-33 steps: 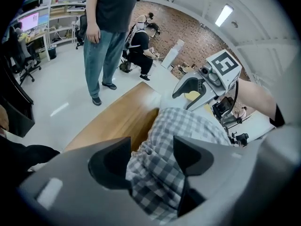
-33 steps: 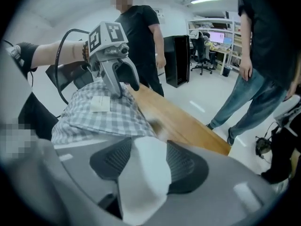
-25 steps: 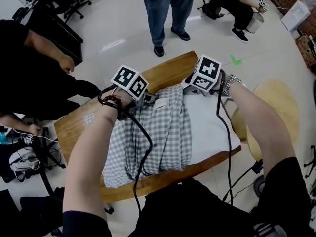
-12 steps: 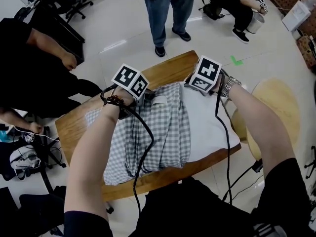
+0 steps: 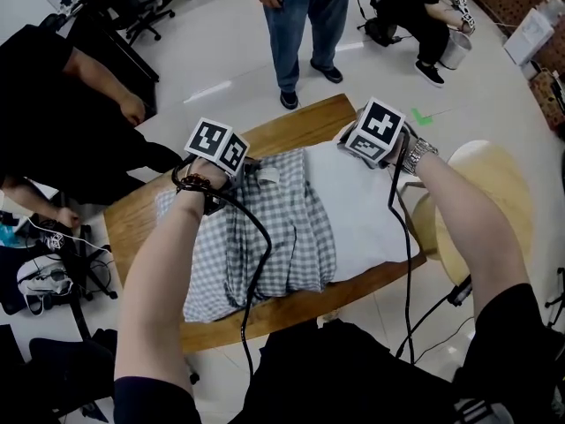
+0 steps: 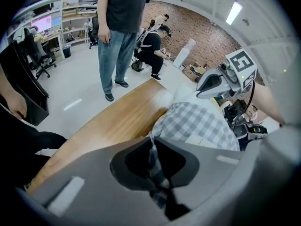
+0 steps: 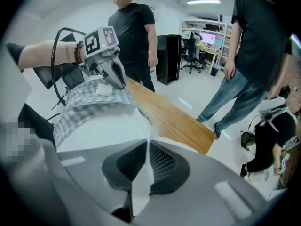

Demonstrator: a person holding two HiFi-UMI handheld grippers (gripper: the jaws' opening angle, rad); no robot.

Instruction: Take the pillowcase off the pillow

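- While both tools sit at the far edge of the pillow, the left gripper has just been closing its jaws. A thin fold of the checked pillowcase is pinched between them.
- The right gripper is closed tight too. It has a white corner of the pillow nipped between its jaws.
- The pillow lies long-ways across the wooden table, running from left to right in the head view.
- The pillowcase covers only the left part. The right part is bare and white, so the job looks about half done.
- The left gripper is by the pillowcase, the right gripper is by the bare end, and the two are well apart.
- I think the next move is to pull the left gripper away to the left, along the pillow's long side. The right gripper would hold the pillow back.
- A person in jeans stands past the table.
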